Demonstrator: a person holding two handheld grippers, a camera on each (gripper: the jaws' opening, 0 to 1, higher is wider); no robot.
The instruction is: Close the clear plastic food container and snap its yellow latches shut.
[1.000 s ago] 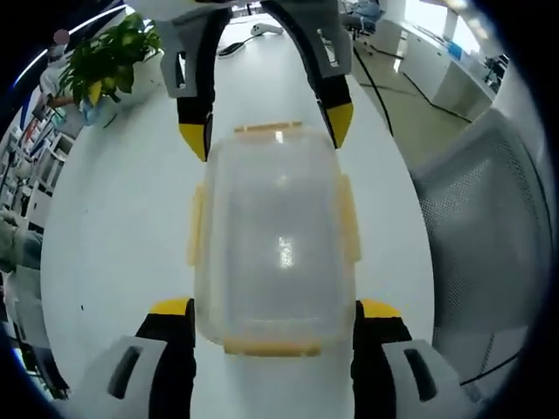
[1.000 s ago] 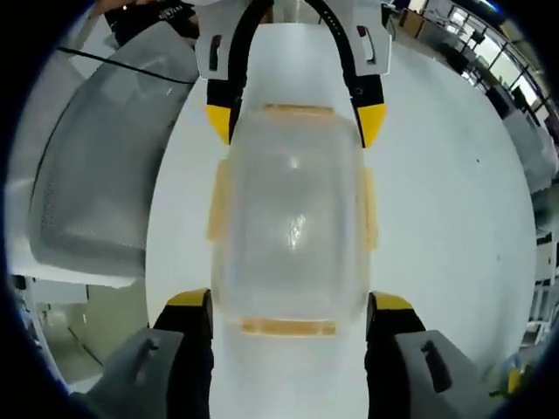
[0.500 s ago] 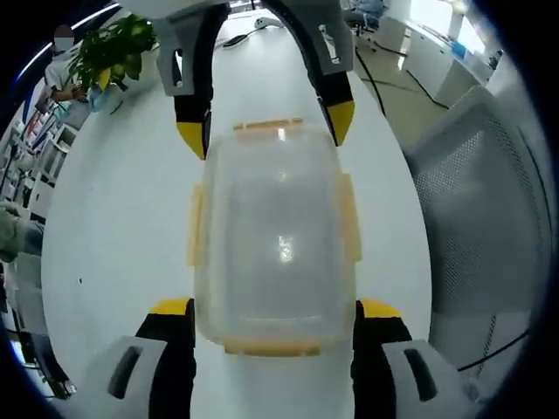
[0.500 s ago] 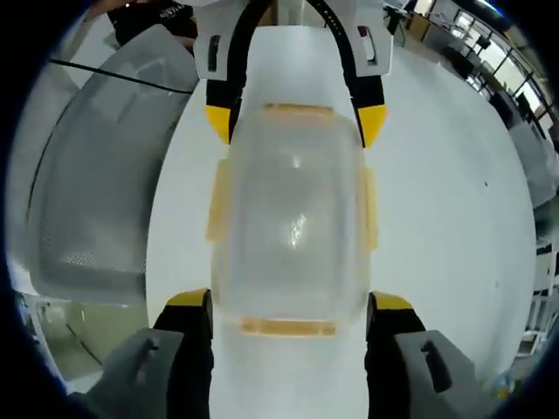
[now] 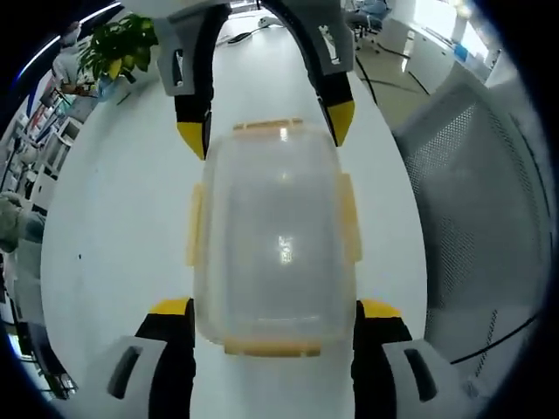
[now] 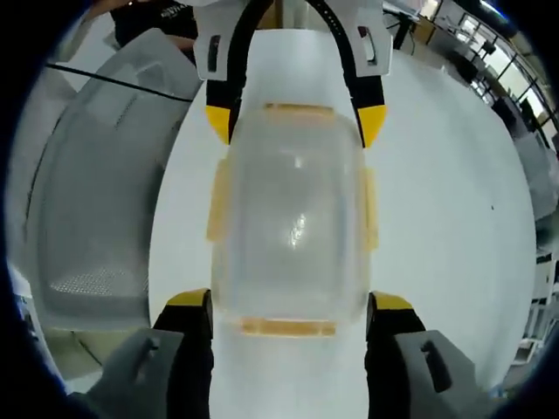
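Room: an open office; a green plant (image 5: 113, 48) stands past the far left corner of the surface, and a grey mesh chair back (image 5: 472, 218) stands along its right edge in the left gripper view.
Surface: a long white surface (image 5: 113, 227), narrow, running away from the camera in both views; in the right gripper view the same mesh chair (image 6: 96, 192) is at its left edge.
Container: the clear plastic food container (image 5: 275, 231) sits on the middle of the surface, lid on top, lengthwise between the two claws; in the right gripper view it (image 6: 293, 218) fills the centre in the same way.
Latches: yellow latches (image 5: 349, 218) lie along the long sides and the short ends; whether they are snapped down I cannot tell.
Left claw: the left claw (image 5: 272, 310) is spread wide, its two yellow-tipped jaws standing just beside the near corners of the container, one on each side; contact with the walls is not clear.
Right claw: the right claw (image 6: 290, 305) is also spread wide around its near end of the container, with jaws close to both corners; it comes into the left gripper view from the top (image 5: 266, 135), straddling the far end.
Grip: neither claw pinches anything.
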